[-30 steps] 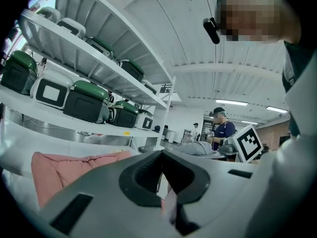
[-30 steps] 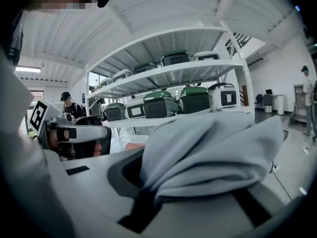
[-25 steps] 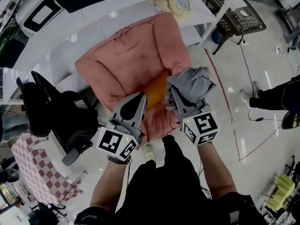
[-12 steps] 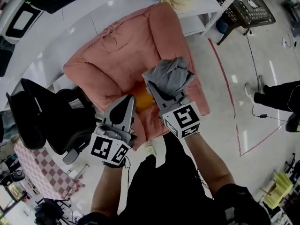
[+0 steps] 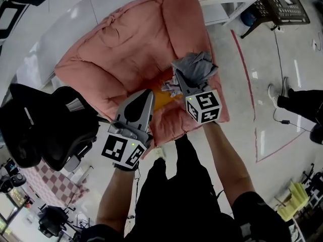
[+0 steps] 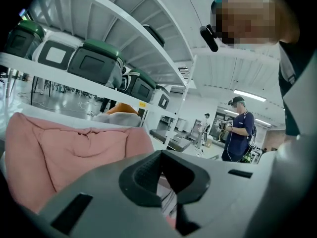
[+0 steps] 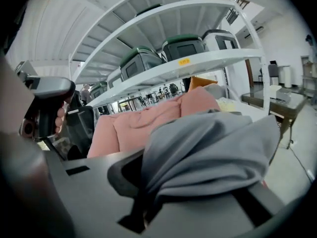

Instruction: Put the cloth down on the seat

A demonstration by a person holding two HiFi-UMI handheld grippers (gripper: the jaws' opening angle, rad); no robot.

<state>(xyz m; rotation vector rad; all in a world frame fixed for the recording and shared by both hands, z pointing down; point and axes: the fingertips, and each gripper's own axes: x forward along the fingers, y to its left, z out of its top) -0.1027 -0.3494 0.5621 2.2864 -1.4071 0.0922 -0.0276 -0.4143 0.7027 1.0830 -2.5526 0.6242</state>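
Grippers: two, one in each hand, each with one marker cube.

Left gripper [image 5: 145, 96]: jaws clenched, tips together, nothing between them. Its own view shows only a thin slit between the pads, with pink fabric behind it.

Right gripper [image 5: 180, 79]: jaws clamped on one grey cloth [image 5: 196, 65]. The cloth is bunched and spills forward past the tips and over the upper jaw, filling most of the right gripper view.

Cloth position: in the right jaws, over the right-hand edge of the seat [image 5: 128, 49]. I cannot tell whether it touches the seat.

Just ahead of the tips: one orange cushion [image 5: 161, 99] lies on the seat. It is beside the left jaw tips and down-left of the right ones.

Under and ahead of both jaws: the seat, one soft pink padded armchair with its back rising beyond the tips.

Left of the left jaws, off the seat: one black office chair [image 5: 48, 130].

Beyond the seat, straight ahead of both jaws: one white shelf unit [image 6: 106, 31] holding green-lidded bins [image 6: 96, 62] in a row. At least four show in the left gripper view, but the exact count is unclear.

Farthest, right of the left jaws: two people stand in the hall, the nearer one in a dark blue shirt [image 6: 240, 128].

Right of the right jaws, on the floor: one red tape line [image 5: 247, 79].
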